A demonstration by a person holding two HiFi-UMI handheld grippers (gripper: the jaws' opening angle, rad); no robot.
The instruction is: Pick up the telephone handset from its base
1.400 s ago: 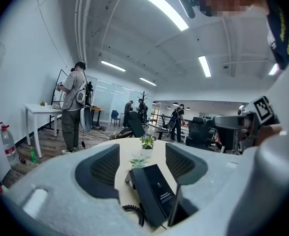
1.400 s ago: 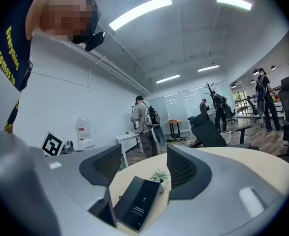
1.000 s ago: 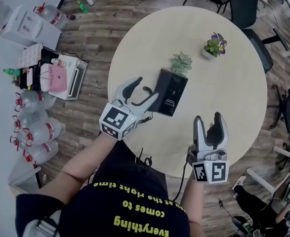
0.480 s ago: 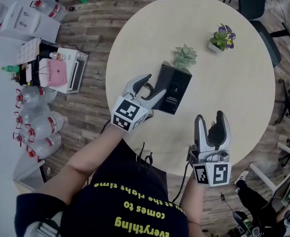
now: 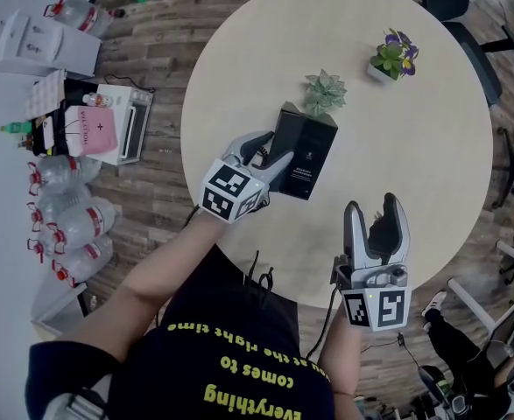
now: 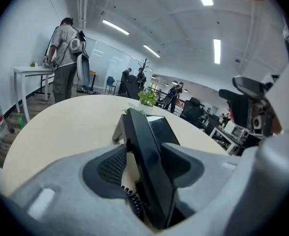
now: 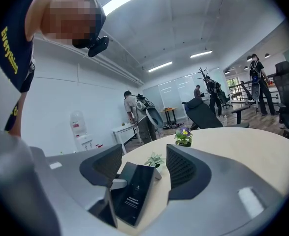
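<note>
A black telephone base lies on the round beige table, with the black handset resting along its left side and a coiled cord below it. My left gripper straddles the handset. Its jaws have just been closing, but a strip of table still shows between the left pad and the handset. My right gripper stands open over the table's near edge, nothing between its pads. In the right gripper view the base lies ahead of that gripper.
A small green succulent stands just behind the phone, and a purple-flowered pot plant sits further back right. An office chair stands beyond the table. Water bottles and boxes crowd the floor at the left.
My left gripper has dropped down and in toward the phone's left side, now astride the handset with narrower jaws. The right gripper has hardly moved.
</note>
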